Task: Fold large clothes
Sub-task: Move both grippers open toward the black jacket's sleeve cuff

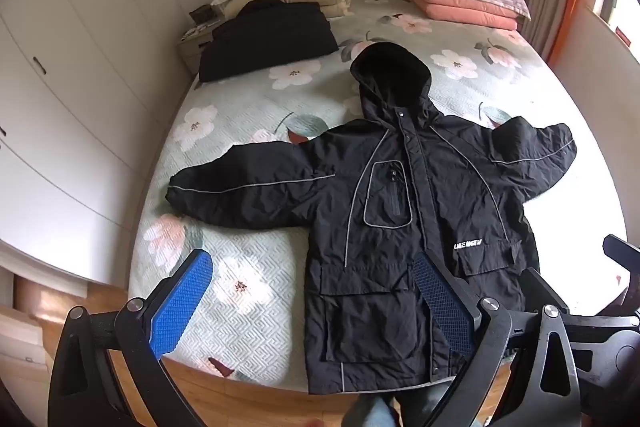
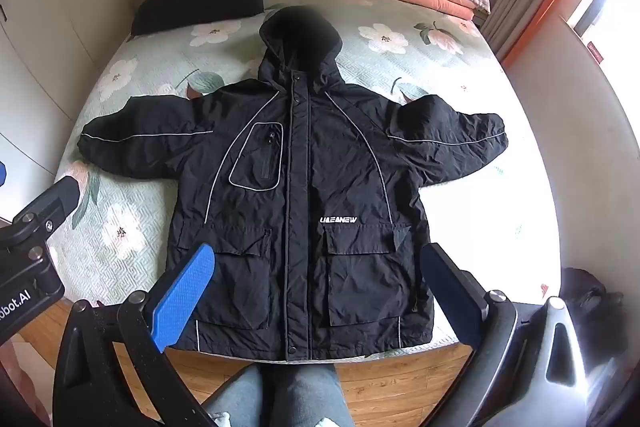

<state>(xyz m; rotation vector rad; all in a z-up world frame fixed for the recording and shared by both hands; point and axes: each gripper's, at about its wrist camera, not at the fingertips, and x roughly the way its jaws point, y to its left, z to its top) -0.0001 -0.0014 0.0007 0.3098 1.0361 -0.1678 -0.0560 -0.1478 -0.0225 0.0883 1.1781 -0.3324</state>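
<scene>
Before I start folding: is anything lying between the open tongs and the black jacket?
Nothing visible. Both the left tongs and right tongs hang open above the jacket, spread flat on the bed.

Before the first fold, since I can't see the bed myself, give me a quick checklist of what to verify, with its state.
1. Jacket spread flat, front up: ok.
2. Both sleeves out to the sides: ok.
3. Hood lying flat above the collar: ok.
4. Left gripper jaws open, holding nothing: ok.
5. Right gripper jaws open, holding nothing: ok.
6. Hem fully on the bed: not ok, it hangs over the near edge.
</scene>
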